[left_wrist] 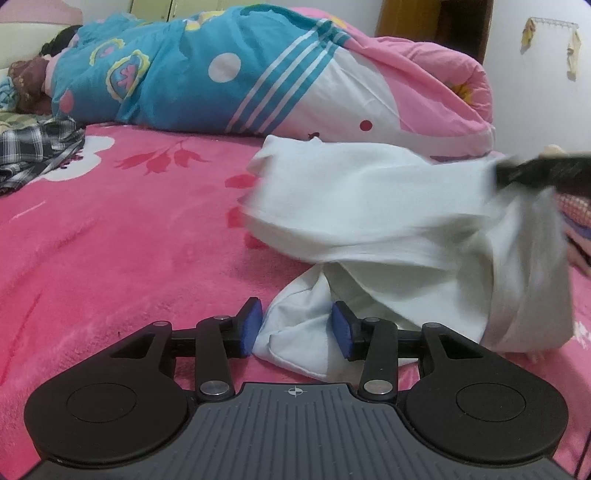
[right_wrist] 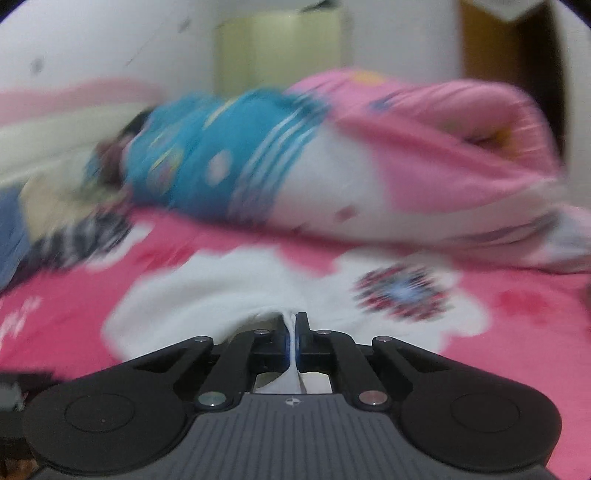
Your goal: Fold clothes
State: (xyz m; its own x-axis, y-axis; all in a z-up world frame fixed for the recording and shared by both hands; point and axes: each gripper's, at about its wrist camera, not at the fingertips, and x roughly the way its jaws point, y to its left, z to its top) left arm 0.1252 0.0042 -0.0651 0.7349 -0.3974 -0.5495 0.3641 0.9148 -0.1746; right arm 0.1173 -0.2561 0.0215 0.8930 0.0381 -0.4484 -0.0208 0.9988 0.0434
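Observation:
A white garment (left_wrist: pixel 388 229) lies bunched on the pink bed cover (left_wrist: pixel 110 240). My left gripper (left_wrist: pixel 297 326) is open, low over the bed, with a corner of the white cloth lying between its blue pads (left_wrist: pixel 251 326). At the right of the left wrist view my right gripper (left_wrist: pixel 543 171) shows as a blurred black bar lifting the cloth's far side. In the blurred right wrist view the right gripper (right_wrist: pixel 294 332) is shut on a thin fold of the white garment (right_wrist: pixel 207 299), which hangs below it.
A rolled blue, white and pink quilt (left_wrist: pixel 258 74) lies across the back of the bed. A checked black and white garment (left_wrist: pixel 33 147) sits at the far left. A wooden door (left_wrist: pixel 436 26) and a white wall stand behind.

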